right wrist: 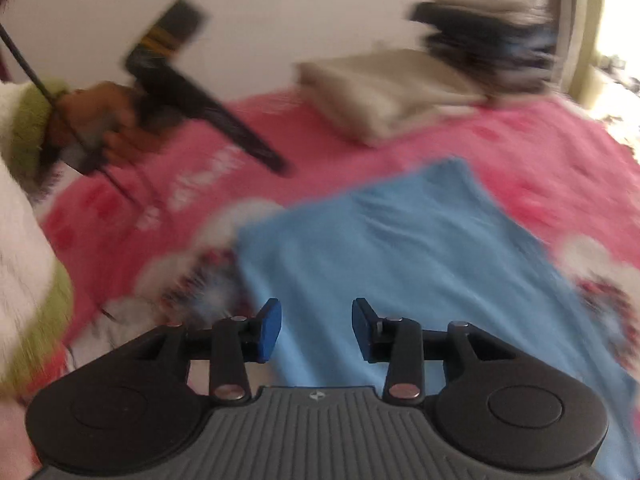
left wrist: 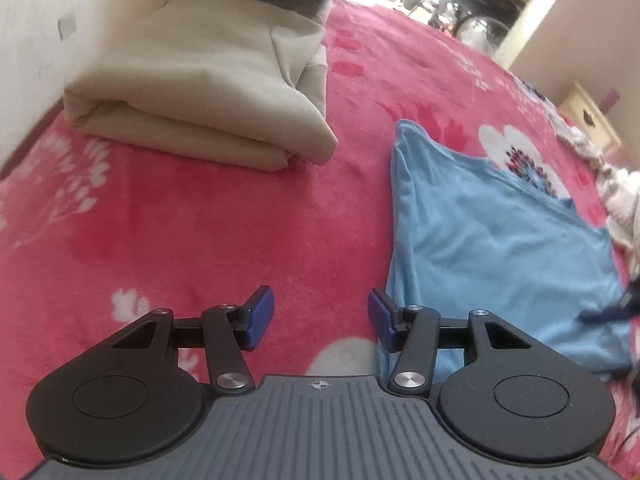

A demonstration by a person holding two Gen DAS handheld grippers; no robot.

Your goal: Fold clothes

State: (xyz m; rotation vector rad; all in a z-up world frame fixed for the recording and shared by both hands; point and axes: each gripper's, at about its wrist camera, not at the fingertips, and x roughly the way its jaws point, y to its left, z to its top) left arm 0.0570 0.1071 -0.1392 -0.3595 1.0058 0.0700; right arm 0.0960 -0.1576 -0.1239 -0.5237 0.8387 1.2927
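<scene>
The left gripper (left wrist: 321, 318), black plastic with ribbed grey housing and flat blue rubber pads, stands wide open and grips nothing; it hovers over a plush pink blanket (left wrist: 208, 232) patterned with white flowers. Its right-hand pad sits just at the near left edge of a light blue garment (left wrist: 500, 240), a soft, smooth knit spread flat on the blanket with a few shallow creases and a pointed far corner. The right gripper (right wrist: 316, 330), of the same build, is also open and empty, poised directly above the near part of that blue garment (right wrist: 420, 248). Beyond the garment's far left, well apart, lies a folded beige cloth (left wrist: 208, 92), thick and rounded at its folds, near a pale wall. Behind the beige cloth sits a blurred dark stack (right wrist: 488, 36). In the right wrist view, left of the garment, a hand (right wrist: 92, 120) in a fuzzy white-and-green sleeve (right wrist: 28, 128) holds the other gripper, blurred.
</scene>
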